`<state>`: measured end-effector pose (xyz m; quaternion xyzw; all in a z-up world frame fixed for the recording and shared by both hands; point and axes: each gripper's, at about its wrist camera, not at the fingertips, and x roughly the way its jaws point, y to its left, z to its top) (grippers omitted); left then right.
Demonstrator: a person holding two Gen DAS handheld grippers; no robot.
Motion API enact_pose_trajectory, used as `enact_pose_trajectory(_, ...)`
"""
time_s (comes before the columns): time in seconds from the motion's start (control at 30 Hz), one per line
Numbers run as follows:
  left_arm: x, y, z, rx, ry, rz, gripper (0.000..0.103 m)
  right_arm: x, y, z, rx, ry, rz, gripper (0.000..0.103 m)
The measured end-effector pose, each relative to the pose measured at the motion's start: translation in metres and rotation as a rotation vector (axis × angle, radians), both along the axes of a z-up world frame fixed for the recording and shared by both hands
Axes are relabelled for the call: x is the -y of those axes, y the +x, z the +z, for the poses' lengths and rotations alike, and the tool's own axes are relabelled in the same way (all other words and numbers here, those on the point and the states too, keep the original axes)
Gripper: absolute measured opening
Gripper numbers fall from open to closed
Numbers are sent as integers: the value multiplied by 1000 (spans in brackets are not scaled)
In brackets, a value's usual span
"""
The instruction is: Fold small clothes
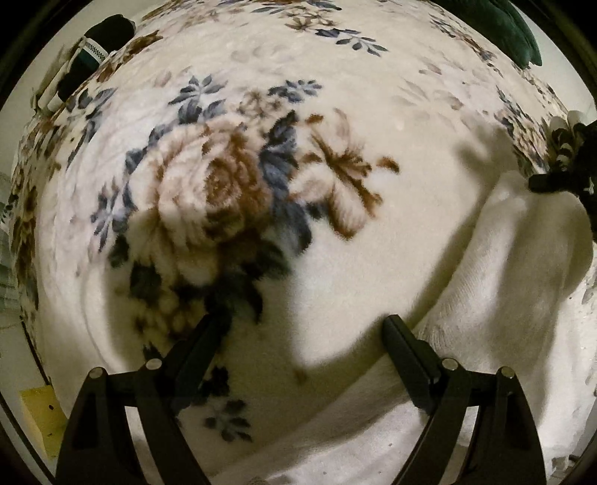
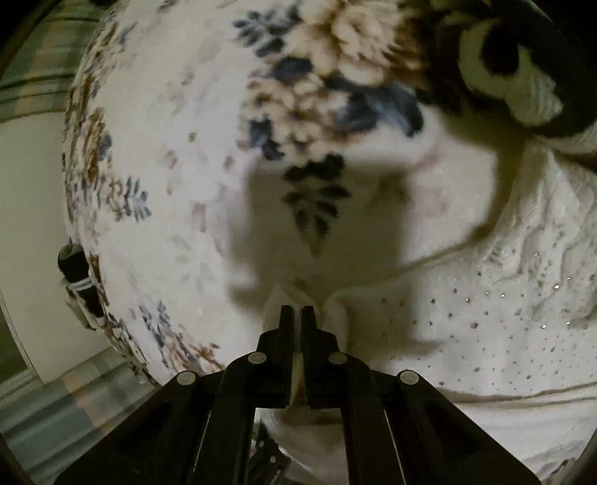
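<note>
- A plush cream blanket with brown roses and slate-blue leaves (image 1: 231, 179) covered the surface, its pile thick and fuzzy, the print blurred towards the edges.
- A cream-white knitted garment dotted with tiny silver studs (image 2: 485, 328) lay on the blanket at about four o'clock in the right wrist view; its knit looked ribbed and rumpled, with soft rounded folds.
- In the left wrist view the same garment filled the four-to-five o'clock part, one thick rounded fold running up towards three o'clock.
- The right hand-held gripper (image 2: 297, 311), black with angular plastic links and metal rivets, pointed steeply down at six o'clock, its jaws clenched on a small edge of the garment, cloth showing in the narrow slit between them.
- The left hand-held gripper (image 1: 309, 324) pointed almost straight down, its jaws spread wide and released, nothing between them; its right finger (image 1: 406, 358) stood just beside the garment's edge.
- A black rolled cloth with a white patterned band (image 1: 89, 56) lay at ten o'clock at the blanket's edge.
- A dark green cushion (image 1: 503, 30) sat at one o'clock.
</note>
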<state>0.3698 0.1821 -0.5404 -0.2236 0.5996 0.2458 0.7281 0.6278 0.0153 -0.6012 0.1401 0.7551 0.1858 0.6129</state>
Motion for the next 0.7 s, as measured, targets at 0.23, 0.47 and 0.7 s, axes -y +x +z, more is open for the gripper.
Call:
enact_pose_trajectory(0.23, -5, 1, 20, 28, 0, 3, 88, -17, 11, 47, 182, -13, 163, 54)
enact_pose_trajectory(0.47, 6, 10, 39, 38, 23, -38, 88, -7, -4, 26, 251, -230, 341, 14)
enact_pose_trajectory(0.7, 17, 15, 70, 82, 92, -109, 88, 164, -9, 106, 317, -77, -67, 45)
